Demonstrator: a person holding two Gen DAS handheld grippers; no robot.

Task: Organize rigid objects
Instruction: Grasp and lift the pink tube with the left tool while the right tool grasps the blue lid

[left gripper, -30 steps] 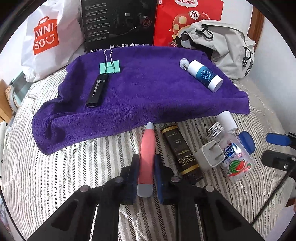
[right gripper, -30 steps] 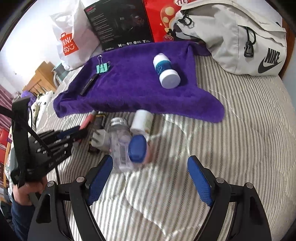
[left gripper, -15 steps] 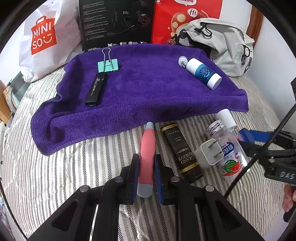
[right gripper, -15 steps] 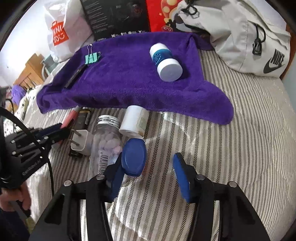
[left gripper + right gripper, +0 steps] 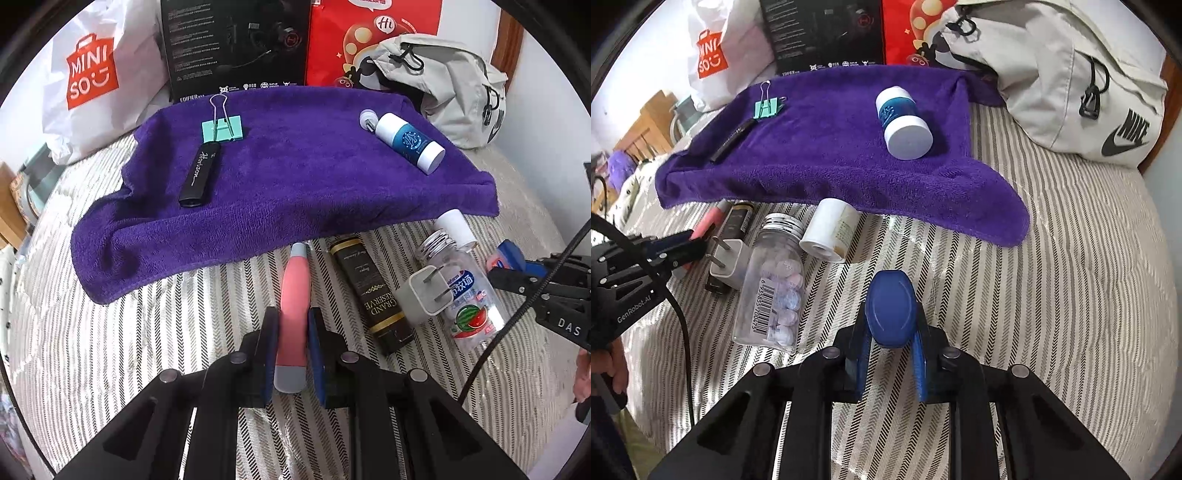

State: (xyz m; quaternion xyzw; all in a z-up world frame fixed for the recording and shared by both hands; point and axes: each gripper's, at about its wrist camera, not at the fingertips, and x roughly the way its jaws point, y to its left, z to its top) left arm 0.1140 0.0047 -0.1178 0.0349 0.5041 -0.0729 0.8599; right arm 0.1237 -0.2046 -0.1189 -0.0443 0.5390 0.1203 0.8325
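Striped bedcover (image 5: 1052,258) underneath everything, with a purple towel (image 5: 295,184) spread across its far half. On the towel already: a blue-and-white bottle (image 5: 406,142) lying at the right, a teal binder clip (image 5: 222,129) and a black stick (image 5: 199,173) at the left. Off the towel, just beside its near edge, a row waiting: dark box (image 5: 371,288), white plug adapter (image 5: 424,291) resting against a clear candy bottle (image 5: 775,284), white tube (image 5: 831,229).

Left gripper (image 5: 291,332) closed on the pink pen-shaped item (image 5: 293,306), fingers clamped around its lower half, tip pointing at the towel edge. Right gripper (image 5: 890,332) closed narrowly on the small blue-capped container (image 5: 891,306); cap plainly seen, body below hidden by the fingers, possibly pinkish from the left view.

Judged step: lift both and carry them onto the towel. Best done by raising straight up first to clear the bedcover, keeping the pen level, then setting it in the open middle of the towel, apart from the black stick. Same for the blue-capped container: down near the lying bottle but not touching, since that bottle may roll. Release only once resting on the cloth.
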